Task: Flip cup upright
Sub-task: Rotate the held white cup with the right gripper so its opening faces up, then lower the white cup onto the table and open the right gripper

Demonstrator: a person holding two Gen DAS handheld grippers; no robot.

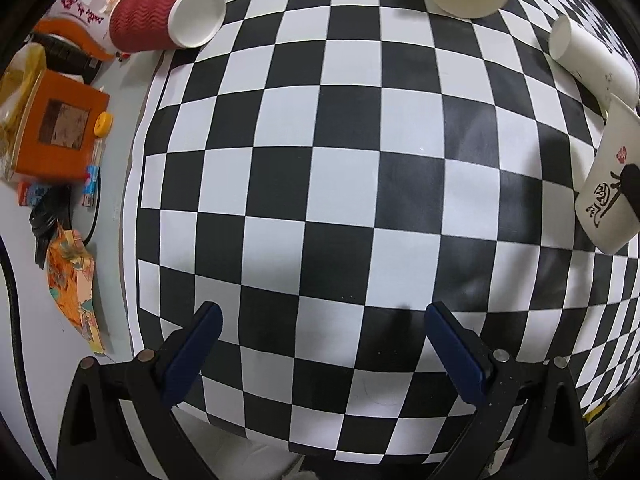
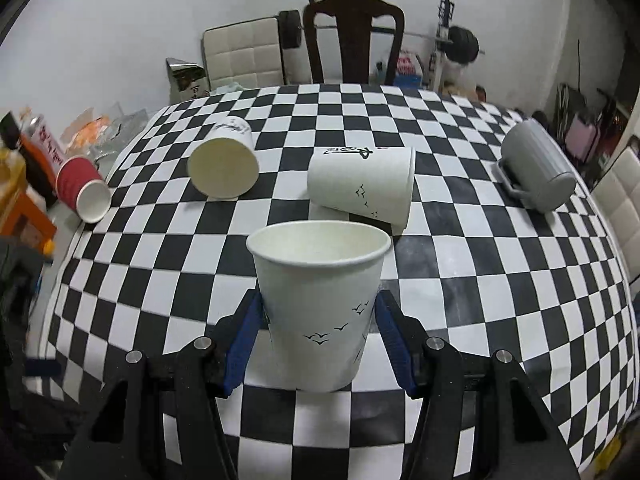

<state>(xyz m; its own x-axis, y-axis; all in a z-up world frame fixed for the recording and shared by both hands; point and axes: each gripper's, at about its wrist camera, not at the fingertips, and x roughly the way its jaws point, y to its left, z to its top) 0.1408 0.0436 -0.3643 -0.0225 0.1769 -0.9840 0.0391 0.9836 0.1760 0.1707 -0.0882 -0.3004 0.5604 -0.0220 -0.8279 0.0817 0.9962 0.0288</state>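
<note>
My right hand-held gripper (image 2: 318, 320) holds the cup (image 2: 320, 304) upright, mouth up, base at the bench (image 2: 500, 320); my left hand-held gripper (image 1: 322, 320) hangs wide, empty, farther off.

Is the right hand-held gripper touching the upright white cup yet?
Touching. In the right wrist view both blue pads of the right hand-held gripper press against the sides of the upright white paper cup, with no gap showing on either side.

A checkered cloth (image 2: 480, 280) is spread over the table — an orange box (image 1: 60, 132) and a patterned packet (image 1: 74, 284) lie beside it. A dark chair (image 2: 354, 36) is seen behind.
</note>
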